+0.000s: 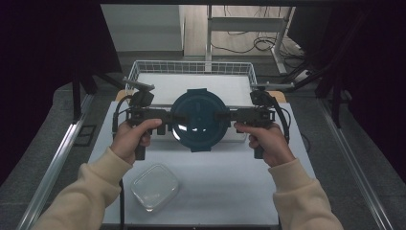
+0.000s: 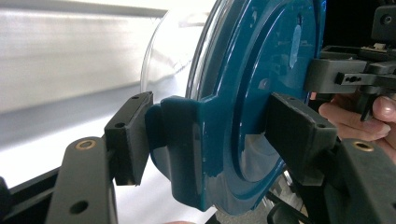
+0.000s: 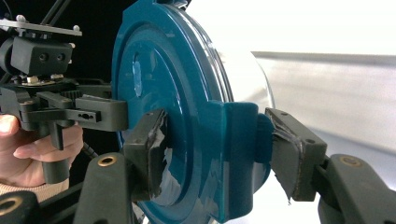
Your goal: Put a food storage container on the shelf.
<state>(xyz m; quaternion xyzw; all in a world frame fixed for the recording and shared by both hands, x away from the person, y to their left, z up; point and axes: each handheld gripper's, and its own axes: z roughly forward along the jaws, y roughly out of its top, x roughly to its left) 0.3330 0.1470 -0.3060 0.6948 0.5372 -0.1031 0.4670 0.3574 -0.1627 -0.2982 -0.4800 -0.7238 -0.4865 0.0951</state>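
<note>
Teal plastic, the round lid (image 1: 200, 120) sat on a clear container, held above the white table (image 1: 230, 177) just in front of the wire basket (image 1: 191, 67). The left gripper (image 1: 168, 116) and the right gripper (image 1: 229, 115) each clamped a clip tab on opposite sides of that lid. A clear empty tub (image 1: 154, 186) lay on the table below and left of the lid.

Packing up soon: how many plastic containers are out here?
2: a round blue-lidded container held between both grippers above the table, and a clear square container on the table near the left forearm.

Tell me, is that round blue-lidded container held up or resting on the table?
Held up: the container hangs between the left gripper and right gripper, each clamping a lid tab.
</note>
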